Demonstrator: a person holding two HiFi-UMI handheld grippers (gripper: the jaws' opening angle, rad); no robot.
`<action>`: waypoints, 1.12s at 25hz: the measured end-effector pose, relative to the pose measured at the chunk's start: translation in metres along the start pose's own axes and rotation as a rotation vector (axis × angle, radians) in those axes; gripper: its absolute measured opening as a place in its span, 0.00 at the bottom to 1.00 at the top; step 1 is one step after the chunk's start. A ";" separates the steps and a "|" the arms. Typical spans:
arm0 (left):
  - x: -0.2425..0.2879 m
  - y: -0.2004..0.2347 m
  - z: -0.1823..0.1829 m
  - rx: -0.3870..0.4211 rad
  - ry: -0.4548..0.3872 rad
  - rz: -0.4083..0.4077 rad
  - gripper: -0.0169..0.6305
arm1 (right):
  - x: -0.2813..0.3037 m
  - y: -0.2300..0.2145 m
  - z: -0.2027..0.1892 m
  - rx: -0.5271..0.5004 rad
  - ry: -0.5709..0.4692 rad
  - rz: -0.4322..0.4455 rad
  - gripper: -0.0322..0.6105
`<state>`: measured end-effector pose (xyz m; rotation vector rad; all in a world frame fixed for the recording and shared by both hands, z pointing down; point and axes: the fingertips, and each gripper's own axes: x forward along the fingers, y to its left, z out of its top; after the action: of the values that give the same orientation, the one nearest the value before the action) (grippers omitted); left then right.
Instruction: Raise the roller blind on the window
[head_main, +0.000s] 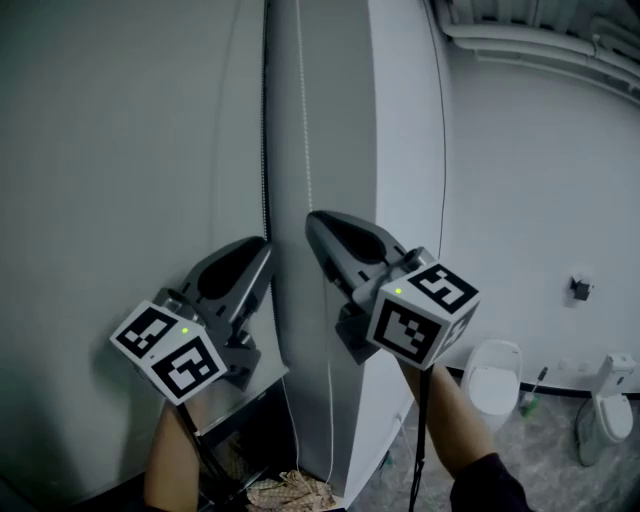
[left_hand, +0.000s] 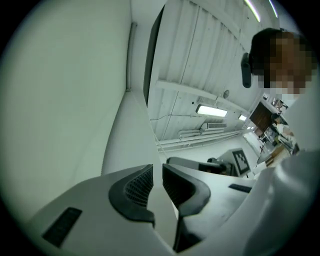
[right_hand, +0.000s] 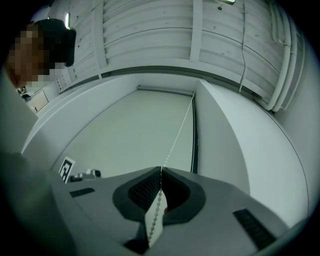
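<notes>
The grey roller blind (head_main: 130, 150) hangs down over the window at the left, and also fills the middle of the right gripper view (right_hand: 130, 130). Its white bead chain (head_main: 303, 110) drops along the window reveal. My right gripper (head_main: 312, 217) points up at it and is shut on the bead chain (right_hand: 176, 140), which runs from the blind's top corner down between the jaws (right_hand: 160, 170). My left gripper (head_main: 265, 243) is just left of it and lower, close to the blind's edge. Its jaws (left_hand: 157, 167) stand a narrow slit apart with nothing between them.
The white reveal wall (head_main: 400, 120) stands right of the chain. Two toilets (head_main: 495, 375) (head_main: 607, 408) and a brush (head_main: 533, 395) are on the floor at the lower right. Pipes (head_main: 520, 45) run under the ceiling. A crumpled cloth (head_main: 285, 492) lies below the blind.
</notes>
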<state>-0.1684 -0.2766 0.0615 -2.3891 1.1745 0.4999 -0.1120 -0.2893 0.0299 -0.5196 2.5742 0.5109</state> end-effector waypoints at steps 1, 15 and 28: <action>0.010 0.006 0.001 -0.019 0.006 -0.017 0.06 | 0.000 -0.002 -0.010 -0.015 0.017 -0.002 0.08; 0.052 -0.034 -0.018 -0.354 0.022 -0.201 0.08 | -0.114 0.052 -0.125 -0.035 0.166 -0.010 0.08; 0.059 -0.066 -0.014 -0.140 0.087 -0.144 0.06 | -0.127 0.032 -0.119 0.144 0.161 0.063 0.08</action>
<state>-0.0797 -0.2865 0.0585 -2.6159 1.0237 0.4492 -0.0645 -0.2798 0.2003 -0.4464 2.7626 0.3122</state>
